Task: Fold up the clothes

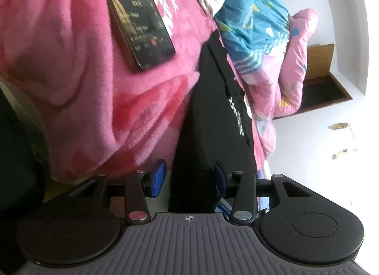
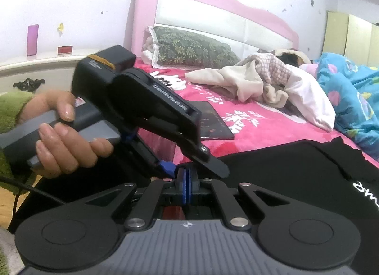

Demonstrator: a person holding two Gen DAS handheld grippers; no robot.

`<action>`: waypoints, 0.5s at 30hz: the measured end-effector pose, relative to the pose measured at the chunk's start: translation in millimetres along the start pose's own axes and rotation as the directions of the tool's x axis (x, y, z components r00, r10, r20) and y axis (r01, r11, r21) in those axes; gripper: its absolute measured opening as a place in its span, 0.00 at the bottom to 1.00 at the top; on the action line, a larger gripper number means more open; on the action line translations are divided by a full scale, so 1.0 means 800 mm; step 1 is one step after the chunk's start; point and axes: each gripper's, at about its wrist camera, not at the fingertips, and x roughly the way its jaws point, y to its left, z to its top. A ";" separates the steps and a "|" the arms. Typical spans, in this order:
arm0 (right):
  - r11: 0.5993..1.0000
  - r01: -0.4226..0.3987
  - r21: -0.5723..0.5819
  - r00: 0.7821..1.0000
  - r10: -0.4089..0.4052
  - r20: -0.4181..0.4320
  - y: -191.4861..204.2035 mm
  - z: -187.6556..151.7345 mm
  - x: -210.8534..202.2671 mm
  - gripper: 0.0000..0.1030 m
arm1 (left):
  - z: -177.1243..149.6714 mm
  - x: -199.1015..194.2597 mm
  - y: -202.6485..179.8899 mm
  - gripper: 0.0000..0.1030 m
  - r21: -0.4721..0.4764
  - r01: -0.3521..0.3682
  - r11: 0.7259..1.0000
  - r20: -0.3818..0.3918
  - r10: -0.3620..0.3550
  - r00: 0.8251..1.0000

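Black garment (image 1: 208, 118) with white lettering lies along the edge of the bed (image 1: 78, 66), on its pink fleece cover. Left tongs (image 1: 189, 177) stand released, their blue pads either side of the cloth's near end without pinching it. Right tongs (image 2: 187, 186) are clenched, pads pressed together at the garment's edge; whether cloth is caught between them cannot be told. A phone (image 1: 139, 21) rests nearby on the cover.

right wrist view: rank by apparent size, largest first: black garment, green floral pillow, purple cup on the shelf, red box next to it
1. black garment, though it lies nearest the camera, which inflates it
2. green floral pillow
3. purple cup
4. red box
Cup and box are both small and far off; the cup looks somewhat larger.
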 end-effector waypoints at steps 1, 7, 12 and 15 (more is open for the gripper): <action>1.000 0.000 -0.001 1.000 0.000 0.001 0.001 0.000 0.000 0.00 | 0.001 0.004 0.000 0.42 -0.004 0.003 1.000 -0.009 -0.003 1.000; 1.000 -0.008 0.005 1.000 0.008 0.018 0.002 -0.002 -0.002 0.00 | 0.004 0.019 -0.002 0.41 0.004 0.007 1.000 -0.057 -0.007 0.998; 1.000 -0.016 0.015 0.999 0.016 0.034 -0.002 -0.004 -0.003 0.00 | 0.003 0.026 -0.008 0.36 0.029 -0.012 0.999 -0.079 0.014 0.997; 1.000 -0.022 0.022 0.999 0.021 0.045 -0.004 -0.005 -0.008 0.02 | 0.001 0.026 -0.015 0.33 0.066 -0.041 0.997 -0.074 0.046 0.996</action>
